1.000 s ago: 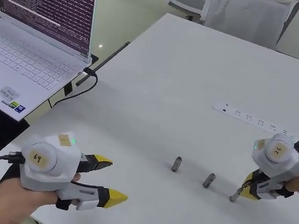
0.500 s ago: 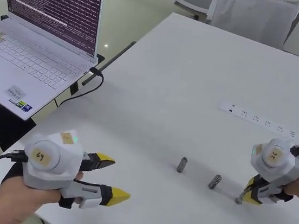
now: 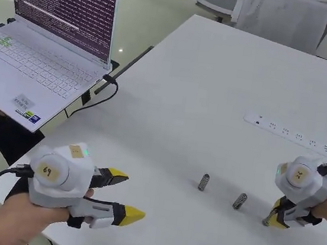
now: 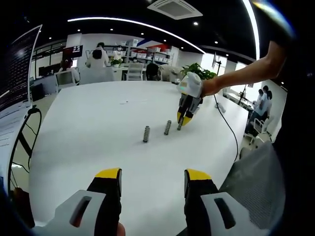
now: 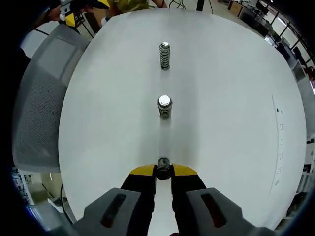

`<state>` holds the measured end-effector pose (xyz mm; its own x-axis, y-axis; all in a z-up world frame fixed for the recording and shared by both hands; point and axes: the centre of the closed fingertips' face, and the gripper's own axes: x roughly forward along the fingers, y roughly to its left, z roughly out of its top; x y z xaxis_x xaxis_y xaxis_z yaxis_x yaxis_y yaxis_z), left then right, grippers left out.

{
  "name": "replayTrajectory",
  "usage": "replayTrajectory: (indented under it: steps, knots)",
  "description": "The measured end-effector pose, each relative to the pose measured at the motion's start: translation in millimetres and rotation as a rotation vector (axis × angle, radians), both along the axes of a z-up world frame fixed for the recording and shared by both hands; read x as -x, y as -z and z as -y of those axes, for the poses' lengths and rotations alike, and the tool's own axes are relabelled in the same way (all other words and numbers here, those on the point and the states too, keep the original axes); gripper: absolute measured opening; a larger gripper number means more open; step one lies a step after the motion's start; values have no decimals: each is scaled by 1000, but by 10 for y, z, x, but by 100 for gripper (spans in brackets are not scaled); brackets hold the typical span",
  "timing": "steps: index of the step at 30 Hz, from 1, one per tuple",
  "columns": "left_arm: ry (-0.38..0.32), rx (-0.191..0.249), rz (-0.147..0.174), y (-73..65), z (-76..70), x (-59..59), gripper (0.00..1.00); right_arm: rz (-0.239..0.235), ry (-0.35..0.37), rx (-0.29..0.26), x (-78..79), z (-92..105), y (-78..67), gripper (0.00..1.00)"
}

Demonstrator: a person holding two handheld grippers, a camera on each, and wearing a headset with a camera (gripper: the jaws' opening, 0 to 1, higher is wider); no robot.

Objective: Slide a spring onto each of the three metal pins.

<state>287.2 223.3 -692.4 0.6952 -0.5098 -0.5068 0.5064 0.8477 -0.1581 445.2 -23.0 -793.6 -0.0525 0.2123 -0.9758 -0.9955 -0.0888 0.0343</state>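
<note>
Spring (image 5: 163, 166) pinched in my right gripper (image 5: 164, 173)

It stands on the white table (image 5: 221, 98), my fingers clenched around it. Beyond it, in line, a near pin (image 5: 165, 107) and a far pin (image 5: 164, 55) stand upright, each wearing a spring. My left gripper (image 4: 152, 178) hovers released, well apart.

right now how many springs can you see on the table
3: far spring and middle spring stand free; near spring sits between the right gripper's jaws.

The left claw (image 3: 126, 195) is showing a round white body, black fingers (image 3: 102, 178) with yellow tips, and a sticker (image 3: 47, 171) saying 69. A black cable (image 3: 0, 178) is running from it. The right claw (image 3: 272, 221) is looking white and yellow too.
</note>
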Motion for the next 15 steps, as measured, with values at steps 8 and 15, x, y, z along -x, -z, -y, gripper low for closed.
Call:
replayTrajectory:
  steps: [8, 15]
  knots:
    - [-3, -1, 2, -9, -13, -10, 46, -2, 13, 1, -3, 12, -11, 10]
    - [-2, 2, 4, -24, -5, -7, 46, 0, 23, -2, -23, 17, -39, 13]
